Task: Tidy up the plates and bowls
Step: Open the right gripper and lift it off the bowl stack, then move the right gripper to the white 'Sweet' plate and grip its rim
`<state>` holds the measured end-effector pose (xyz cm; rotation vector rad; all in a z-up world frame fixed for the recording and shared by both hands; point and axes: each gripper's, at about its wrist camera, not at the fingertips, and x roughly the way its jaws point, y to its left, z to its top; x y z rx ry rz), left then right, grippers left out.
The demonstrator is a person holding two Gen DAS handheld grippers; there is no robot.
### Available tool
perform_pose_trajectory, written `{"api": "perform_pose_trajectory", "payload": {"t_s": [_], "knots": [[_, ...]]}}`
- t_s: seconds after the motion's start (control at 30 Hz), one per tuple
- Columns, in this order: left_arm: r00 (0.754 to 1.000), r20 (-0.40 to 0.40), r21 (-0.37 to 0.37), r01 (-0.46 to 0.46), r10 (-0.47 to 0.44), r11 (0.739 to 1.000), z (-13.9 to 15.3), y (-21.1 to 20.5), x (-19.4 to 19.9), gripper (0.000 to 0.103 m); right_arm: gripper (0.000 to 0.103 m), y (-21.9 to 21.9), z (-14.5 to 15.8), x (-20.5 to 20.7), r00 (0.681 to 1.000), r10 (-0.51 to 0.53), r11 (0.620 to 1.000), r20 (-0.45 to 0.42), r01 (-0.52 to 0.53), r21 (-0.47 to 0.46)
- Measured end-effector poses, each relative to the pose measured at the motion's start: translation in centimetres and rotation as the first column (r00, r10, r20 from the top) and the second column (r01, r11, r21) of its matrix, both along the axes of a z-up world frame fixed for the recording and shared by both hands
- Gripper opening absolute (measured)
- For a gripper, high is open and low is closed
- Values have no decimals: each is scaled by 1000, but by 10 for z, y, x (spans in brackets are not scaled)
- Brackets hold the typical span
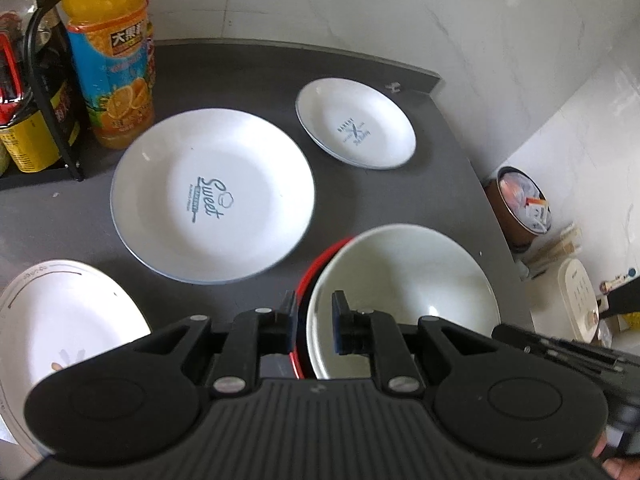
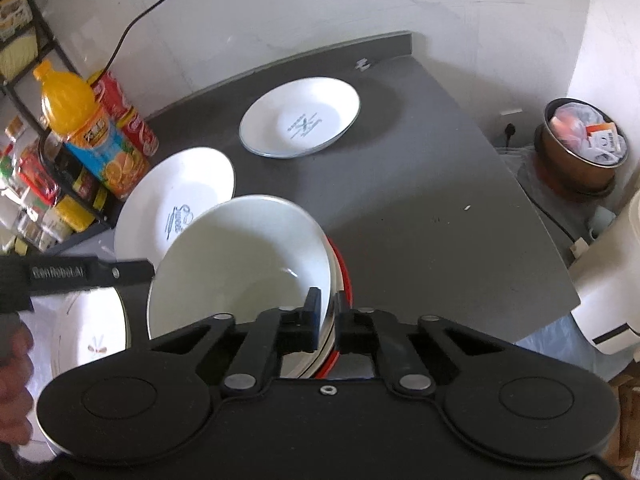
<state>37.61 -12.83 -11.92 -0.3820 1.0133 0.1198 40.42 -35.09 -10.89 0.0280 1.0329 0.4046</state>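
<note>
Glazed ceramic makes the white round bowl (image 1: 404, 292) stiff, slick, breakable and probably fairly heavy; it sits nested in a red-rimmed bowl (image 1: 320, 256) above the dark grey tabletop (image 1: 256, 76). The left gripper (image 1: 313, 322) and right gripper (image 2: 327, 318) each pinch opposite rims, nearly closed, which looks the only sensible hold, though a thin glazed edge could slip if tilted.

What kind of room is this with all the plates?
Most likely a home kitchen. White plates such as the Sweet plate lie on a dark grey counter, an orange juice bottle stands beside a rack of sauce bottles, and what looks like a rice cooker sits below the counter.
</note>
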Motion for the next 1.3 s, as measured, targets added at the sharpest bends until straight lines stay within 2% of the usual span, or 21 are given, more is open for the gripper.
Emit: {"api": "perform_pose_trajectory", "payload": {"t_s": [0.27, 0.37, 0.53, 0.6, 0.67, 0.87, 1.1, 1.23, 1.3], "knots": [[998, 9, 8, -56, 56, 998, 3, 9, 7, 14, 8, -6, 1, 17, 996, 26, 999, -80, -23, 39], [997, 15, 14, -79, 79, 997, 5, 12, 10, 14, 14, -7, 7, 27, 996, 49, 998, -71, -45, 54], [990, 16, 18, -141, 141, 990, 8, 18, 16, 14, 16, -2, 14, 47, 992, 105, 992, -63, -100, 78], [985, 11, 26, -175, 174, 984, 10, 21, 17, 18, 21, 3, 18, 55, 989, 135, 987, -60, -130, 90], [976, 7, 32, -217, 216, 976, 12, 25, 16, 27, 25, 9, 21, 63, 984, 170, 981, -58, -163, 104], [937, 2, 66, -349, 349, 935, 18, 37, 8, 47, 26, 31, 27, 79, 955, 290, 949, -60, -279, 148], [885, -5, 89, -464, 466, 881, 23, 52, -8, 50, 26, 54, 26, 89, 921, 383, 915, -69, -369, 162], [872, -2, 104, -487, 489, 867, 25, 63, -14, 51, 27, 66, 27, 87, 915, 400, 908, -59, -386, 164], [869, -1, 107, -492, 495, 864, 22, 71, -15, 51, 32, 73, 27, 87, 916, 398, 908, -56, -385, 166]]}}
